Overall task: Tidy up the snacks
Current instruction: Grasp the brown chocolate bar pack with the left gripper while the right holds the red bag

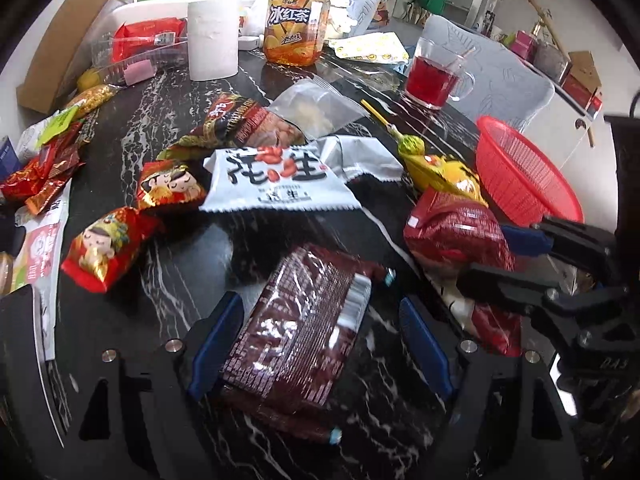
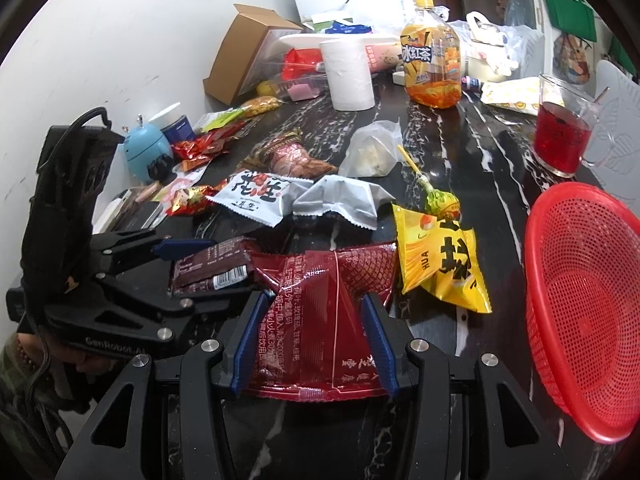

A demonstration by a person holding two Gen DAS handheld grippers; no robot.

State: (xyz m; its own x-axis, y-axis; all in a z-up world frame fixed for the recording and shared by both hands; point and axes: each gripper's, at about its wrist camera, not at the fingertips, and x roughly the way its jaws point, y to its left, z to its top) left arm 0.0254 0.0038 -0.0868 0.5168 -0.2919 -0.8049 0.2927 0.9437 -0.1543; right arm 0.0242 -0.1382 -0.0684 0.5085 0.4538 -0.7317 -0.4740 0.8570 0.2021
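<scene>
My left gripper (image 1: 320, 344) has its jaws spread around a dark brown shiny snack packet (image 1: 304, 328) that lies flat on the black marble table (image 1: 180, 264). One pad (image 1: 216, 344) touches the packet's edge, the other stands apart, so I am not squeezing it yet. My right gripper (image 2: 316, 340) pinches a dark red crinkly foil bag (image 2: 320, 312) between its pads. The round red plastic basket (image 2: 584, 304) sits off to the right of that gripper, and I see nothing in it. Ahead of both grippers lie a yellow bag (image 2: 444, 264), a white peanut bag (image 2: 256, 196), a green lollipop (image 2: 442, 202) and more packets. I think nearly all the tidying is left.
</scene>
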